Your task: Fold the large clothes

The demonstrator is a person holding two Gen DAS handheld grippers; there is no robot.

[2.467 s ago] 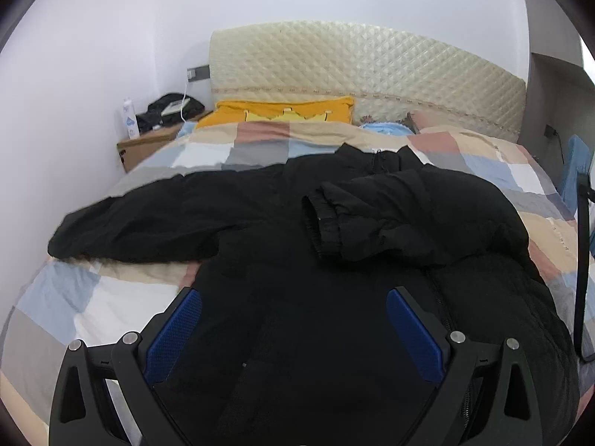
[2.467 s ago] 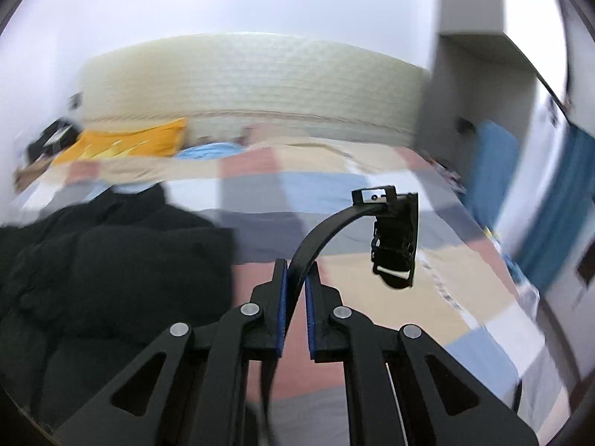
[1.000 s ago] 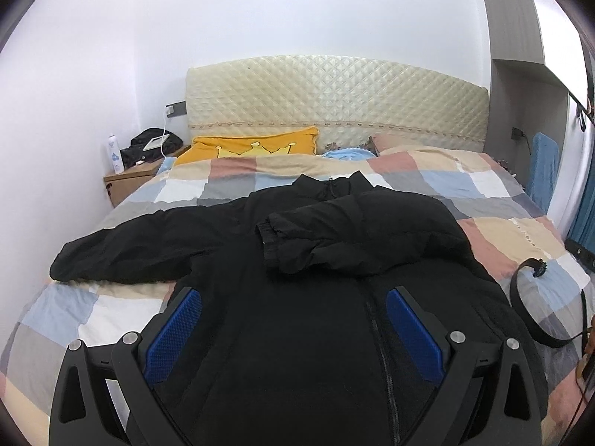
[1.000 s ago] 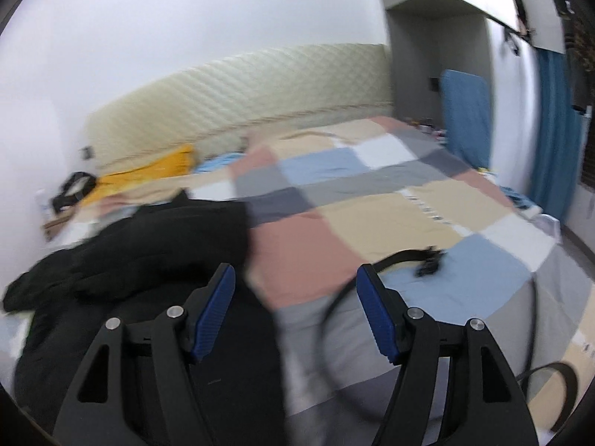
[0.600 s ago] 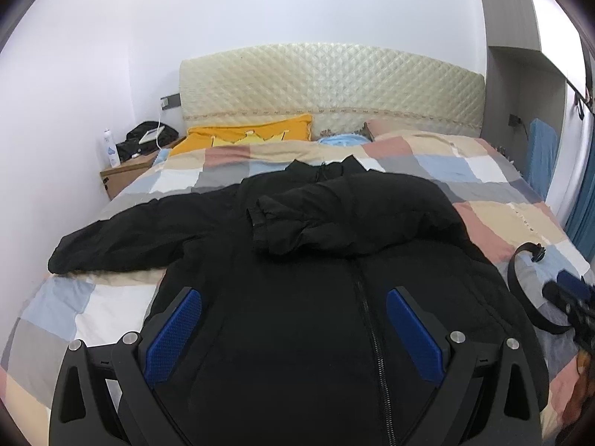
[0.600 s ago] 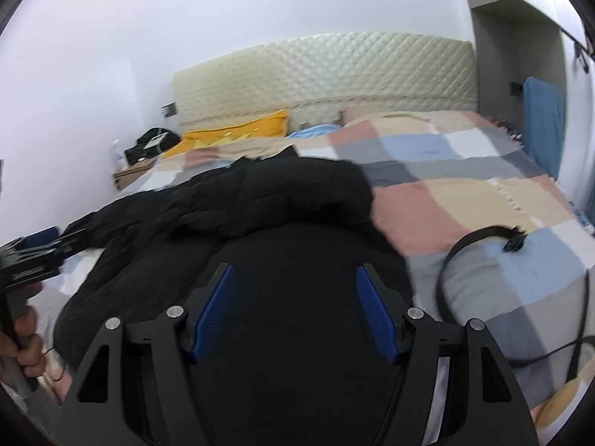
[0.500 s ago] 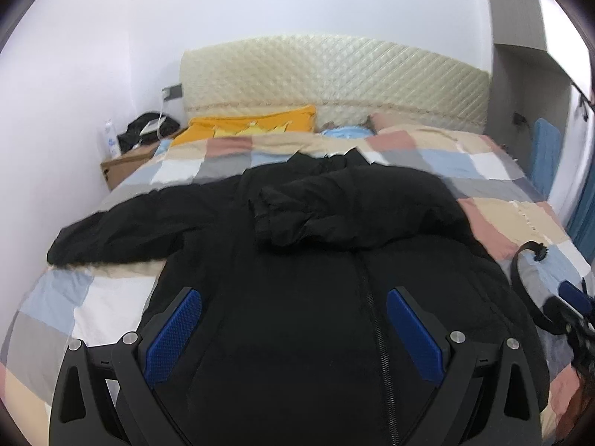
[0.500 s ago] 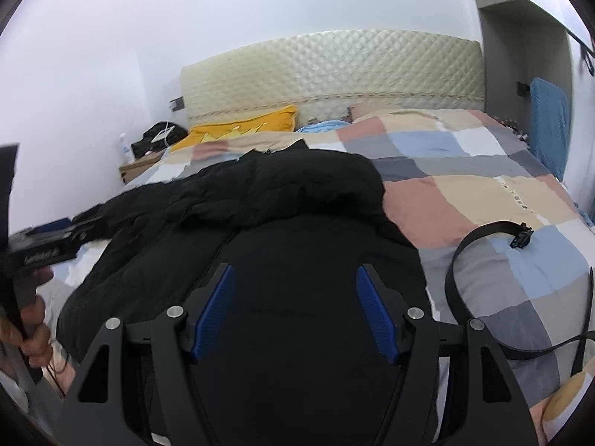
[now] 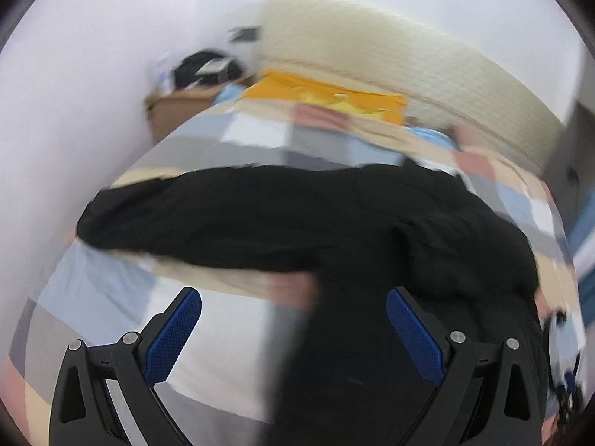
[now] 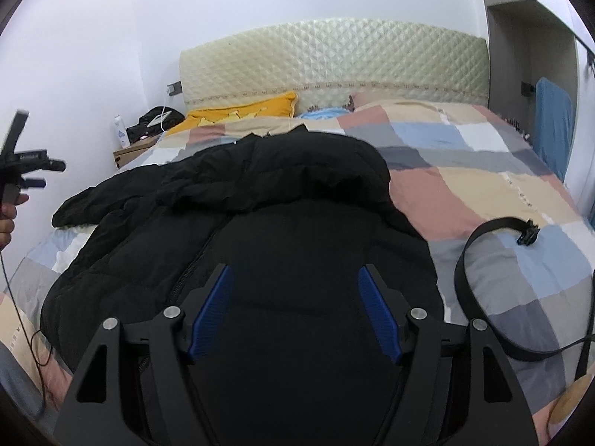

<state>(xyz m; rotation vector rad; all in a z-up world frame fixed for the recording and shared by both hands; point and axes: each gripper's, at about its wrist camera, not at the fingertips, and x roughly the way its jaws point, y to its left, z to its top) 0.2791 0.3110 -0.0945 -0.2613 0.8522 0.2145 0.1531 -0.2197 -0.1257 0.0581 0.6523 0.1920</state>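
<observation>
Change: your left gripper (image 9: 293, 330) has swung leftward; its view is now blurring.
Left tongs: gaping wide, holding nothing.
Right tongs: right gripper (image 10: 295, 310) is spreading empty over the jacket.
Jacket: black jacket (image 10: 260, 230) is lying mid-frame on the checked bedspread (image 10: 465, 186); black strap (image 10: 479, 256) is curling at right.

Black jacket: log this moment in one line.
black jacket flat on bed | left gripper open | right gripper open | belt beside

Blur on my left side
My left view smears the jacket (image 9: 334, 230); the strap (image 10: 468, 260) runs off the right view's edge.
</observation>
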